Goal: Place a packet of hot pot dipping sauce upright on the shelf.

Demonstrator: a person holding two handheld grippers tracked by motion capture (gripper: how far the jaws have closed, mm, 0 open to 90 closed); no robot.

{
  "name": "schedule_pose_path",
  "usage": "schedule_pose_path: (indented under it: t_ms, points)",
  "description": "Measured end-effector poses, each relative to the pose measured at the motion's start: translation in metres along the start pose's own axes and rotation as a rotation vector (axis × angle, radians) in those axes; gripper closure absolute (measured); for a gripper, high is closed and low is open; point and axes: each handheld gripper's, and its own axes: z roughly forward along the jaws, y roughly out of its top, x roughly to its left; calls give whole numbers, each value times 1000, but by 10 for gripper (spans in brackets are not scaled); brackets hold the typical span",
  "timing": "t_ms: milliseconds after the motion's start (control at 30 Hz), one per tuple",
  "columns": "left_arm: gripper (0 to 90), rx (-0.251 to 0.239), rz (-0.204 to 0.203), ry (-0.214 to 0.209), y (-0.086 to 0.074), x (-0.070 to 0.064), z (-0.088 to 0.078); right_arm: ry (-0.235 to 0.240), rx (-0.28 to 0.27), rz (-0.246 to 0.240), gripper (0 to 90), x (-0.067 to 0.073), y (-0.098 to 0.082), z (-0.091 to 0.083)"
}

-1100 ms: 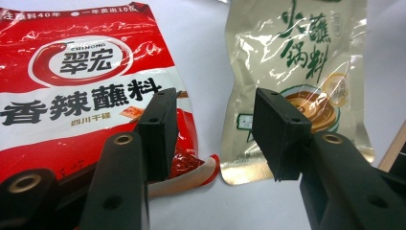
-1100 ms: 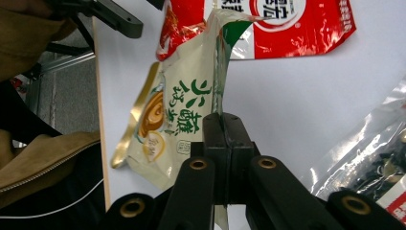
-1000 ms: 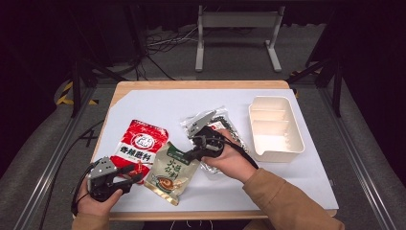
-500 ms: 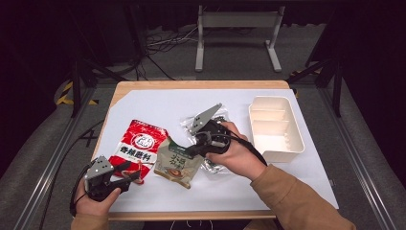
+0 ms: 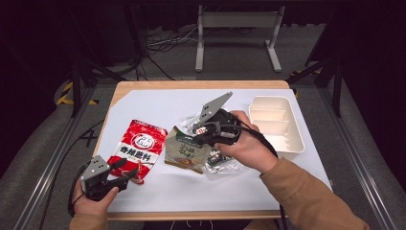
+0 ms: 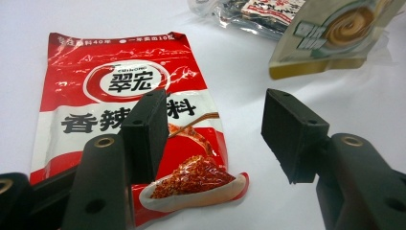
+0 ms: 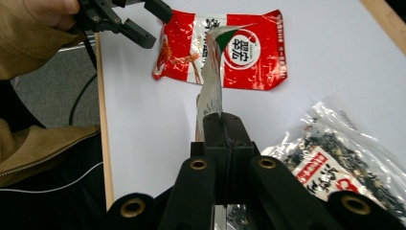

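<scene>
Your right claw (image 5: 197, 139) is clamped shut on the green pouch (image 5: 184, 152), pinching its top edge so the pack hangs from the jaws. In the high view the pouch sits tilted at the middle of the surface (image 5: 158, 103), between the red packet (image 5: 139, 146) and the clear bag (image 5: 220, 160) of dark dried food. From the right gripper view you see the pouch edge-on, a thin foil sheet (image 7: 210, 86) rising straight out of the closed jaws.

This pouch looks light and soft, a flat laminated pack with little stiffness; it will probably sag and swing from a one-edge grip. The film is likely slick, so the sealed rim is the best place to hold, since the seam is firmer than the belly. Avoid squeezing the filled middle, where the contents could shift and the foil crease.

Your left claw (image 5: 125, 168) sits near the front left corner of the surface, its jaws partly apart and just been opening, with nothing between them. In the left gripper view the red packet (image 6: 139, 120) lies flat beyond the pads, untouched. The white tray (image 5: 277, 124) stands at the right, well apart from the pouch, and the pouch would need a steady carry to get there without flapping.
</scene>
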Motion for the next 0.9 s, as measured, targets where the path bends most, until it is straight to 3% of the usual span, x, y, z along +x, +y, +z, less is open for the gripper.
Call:
schedule_pose_path:
  t_ms: [367,900]
  points:
    - [394,-22,14,3,0,1,2,-72,1,-5,898,-12,-4,-28]
    - [383,-36,29,-25,3,1,7,-172,-26,36,898,-33,-24,-73]
